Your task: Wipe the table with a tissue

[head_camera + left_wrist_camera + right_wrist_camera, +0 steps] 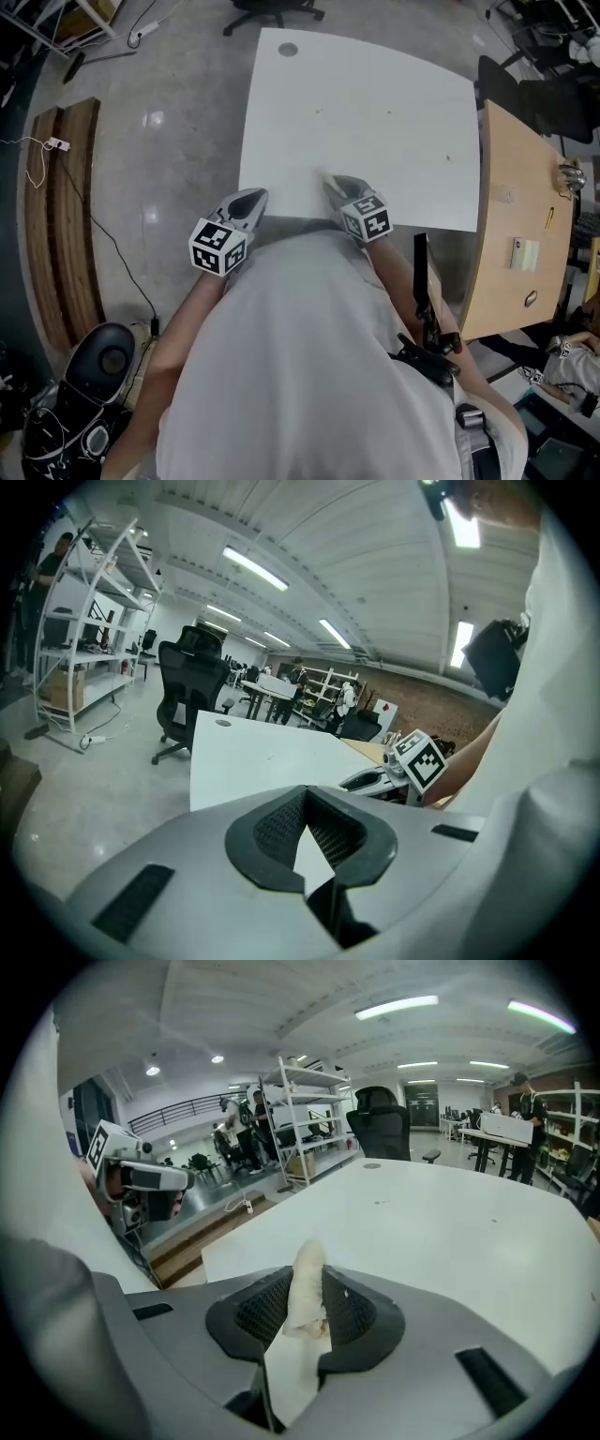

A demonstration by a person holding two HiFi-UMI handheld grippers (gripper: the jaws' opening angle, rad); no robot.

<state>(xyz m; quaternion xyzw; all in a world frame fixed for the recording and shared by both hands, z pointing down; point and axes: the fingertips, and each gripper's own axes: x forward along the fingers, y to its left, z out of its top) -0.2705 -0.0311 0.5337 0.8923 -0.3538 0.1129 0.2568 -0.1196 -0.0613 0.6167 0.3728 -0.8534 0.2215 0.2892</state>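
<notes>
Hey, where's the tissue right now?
The tissue is pinched in the jaws of the right gripper, over the near edge of the table, just right of the left gripper.

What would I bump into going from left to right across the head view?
Brown wooden planks on the floor → grey left gripper → grey right gripper pinching a white tissue → light wooden desk.

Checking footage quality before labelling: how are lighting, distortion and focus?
Head view: even light, fisheye bows the white rectangular table, glare spots on the grey floor. Left gripper view: dark vignette, ceiling strip lights blown out. Right gripper view: crumpled white tissue slightly soft.
</notes>
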